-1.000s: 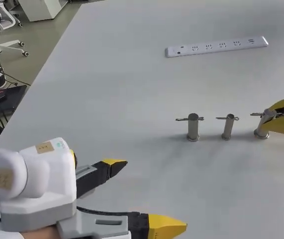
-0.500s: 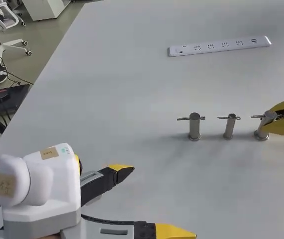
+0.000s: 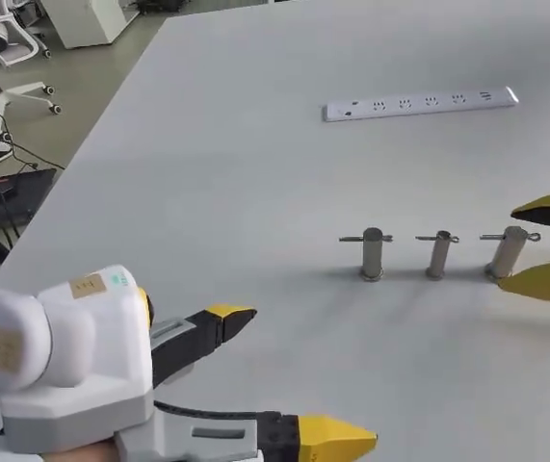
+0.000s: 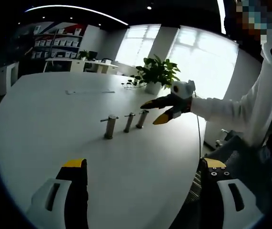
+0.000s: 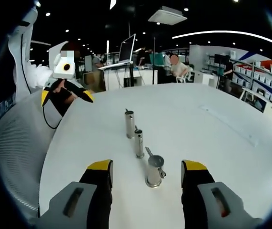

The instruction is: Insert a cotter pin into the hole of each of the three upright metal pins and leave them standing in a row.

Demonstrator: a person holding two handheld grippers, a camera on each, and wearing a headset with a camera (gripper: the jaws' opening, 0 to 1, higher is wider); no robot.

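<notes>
- Head view: the right gripper reaches in from the right edge with its jaws spread wide. The right pin stands in the gap between the two yellow tips and touches neither.
- That pin stands on its base on the white table, long axis straight up. Its cotter pin passes crosswise through the head, lying level and running along the row.
- To its left, the middle pin and the left pin stand upright in the same line. Each has a cotter pin through its top, pointing the same way.
- The left gripper sits low at the near left, well apart from the row, jaws parted and holding nothing. A power strip lies across the far side of the table.
- Left gripper view: its own jaws stand wide apart with bare table between them. The three pins stand in a row well ahead. The right gripper is at the far end of that row, open, just beside the end pin.
- Right gripper view: the right pin stands upright just ahead of the jaw tips, in line with the gap between them, with clear space on each side. Its cotter pin runs along the row, looped end on the gripper's side. The other two pins stand in line beyond it, and the left gripper shows off to the far left.
</notes>
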